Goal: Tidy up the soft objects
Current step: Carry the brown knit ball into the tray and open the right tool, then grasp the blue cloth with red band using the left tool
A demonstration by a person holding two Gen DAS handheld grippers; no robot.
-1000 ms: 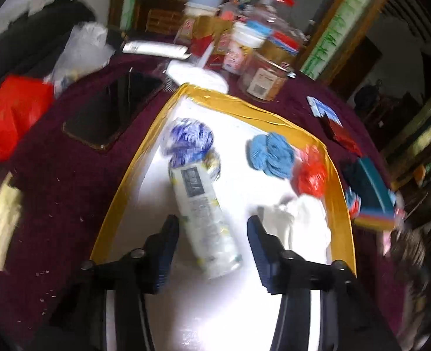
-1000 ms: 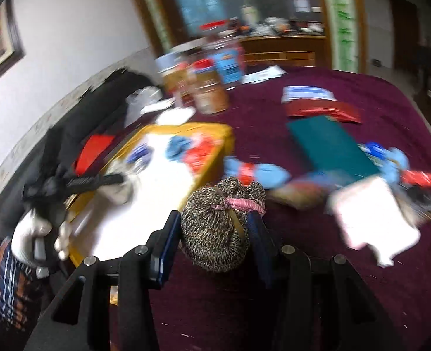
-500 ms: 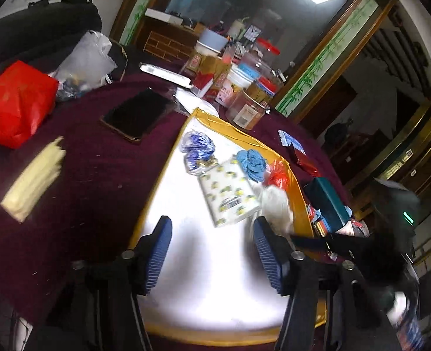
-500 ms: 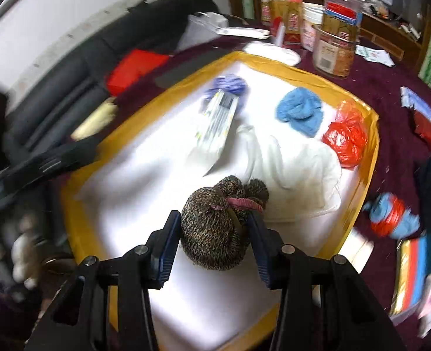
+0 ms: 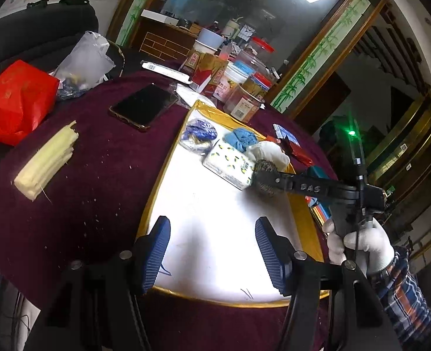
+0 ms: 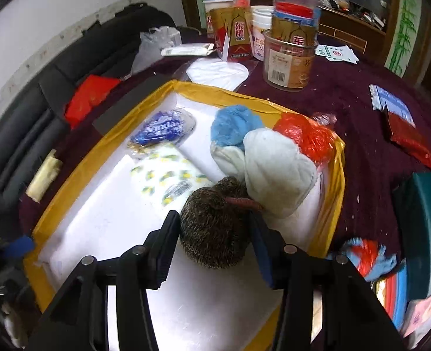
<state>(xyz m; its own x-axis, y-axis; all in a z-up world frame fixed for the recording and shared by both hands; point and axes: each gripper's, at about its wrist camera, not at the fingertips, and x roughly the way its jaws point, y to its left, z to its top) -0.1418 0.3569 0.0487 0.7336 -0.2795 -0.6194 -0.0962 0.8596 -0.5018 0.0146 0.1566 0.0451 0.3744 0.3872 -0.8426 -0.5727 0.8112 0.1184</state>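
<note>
Speckled brown knit hat [image 6: 215,228], round and nubbly, sits gripped between the right gripper's [image 6: 212,245] ribbed blue pads [image 6: 168,248]; left gripper [image 5: 209,251] gapes empty, jaws just widened.

Dim room, tray [image 5: 306,213] glare – blown white; fisheye-warped edges

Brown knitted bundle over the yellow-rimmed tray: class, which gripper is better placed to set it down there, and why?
Right. The right gripper has the brown knitted bundle between its fingers, above the tray beside the white cloth. The left gripper is open and empty at the tray's near edge.
</note>
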